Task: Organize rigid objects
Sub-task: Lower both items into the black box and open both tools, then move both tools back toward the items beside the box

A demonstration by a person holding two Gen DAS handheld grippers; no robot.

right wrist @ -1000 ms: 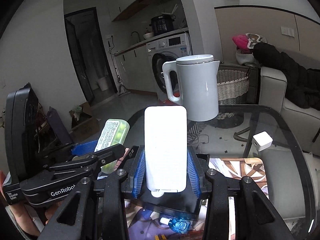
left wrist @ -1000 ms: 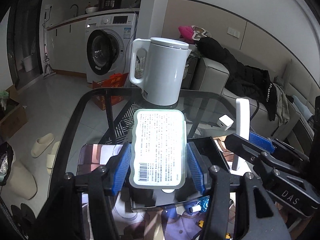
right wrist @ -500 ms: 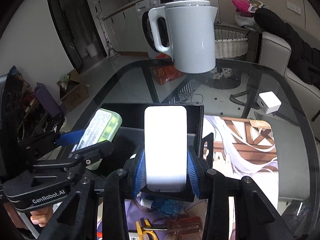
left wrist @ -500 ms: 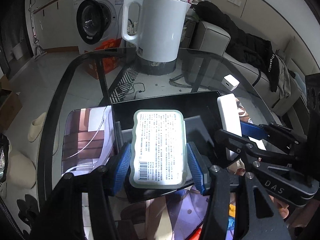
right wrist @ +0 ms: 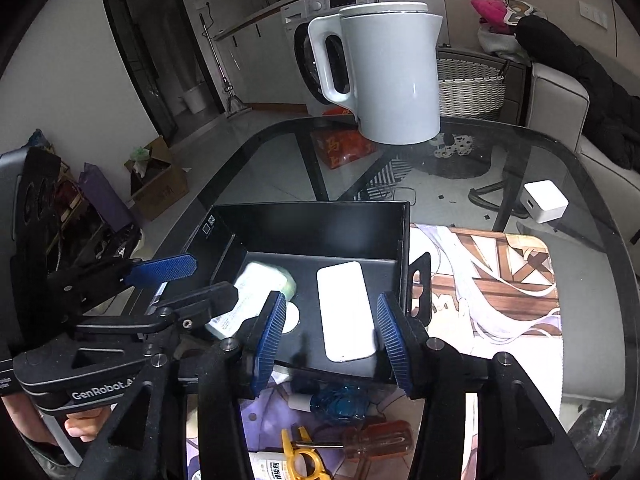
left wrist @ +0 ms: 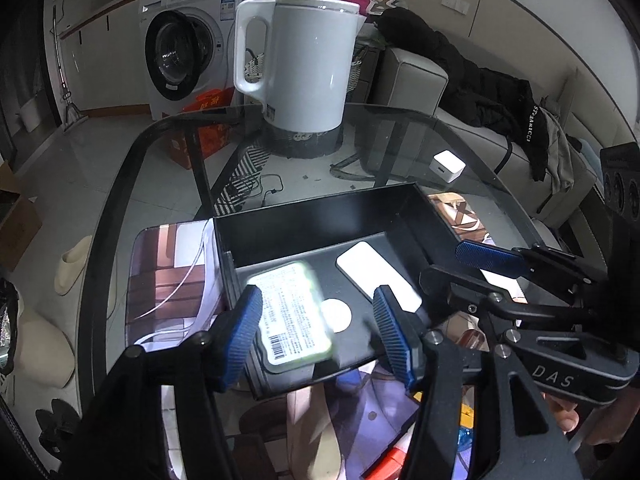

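Two tongs hung released over the black tray (left wrist: 320, 216) near the table's (right wrist: 520, 152) front edge: left tongs (left wrist: 318, 334) above the green tin (left wrist: 294, 318), right tongs (right wrist: 332, 338) above the white slab (right wrist: 346, 316). Both items lay inside the tray, side by side and apart.

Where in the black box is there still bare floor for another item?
The back strip of the black box is bare, between its rear wall and the far ends of the green tin and white slab. Between those two, the gap holds a white disc. The front is crowded by both open tongs, left and right.
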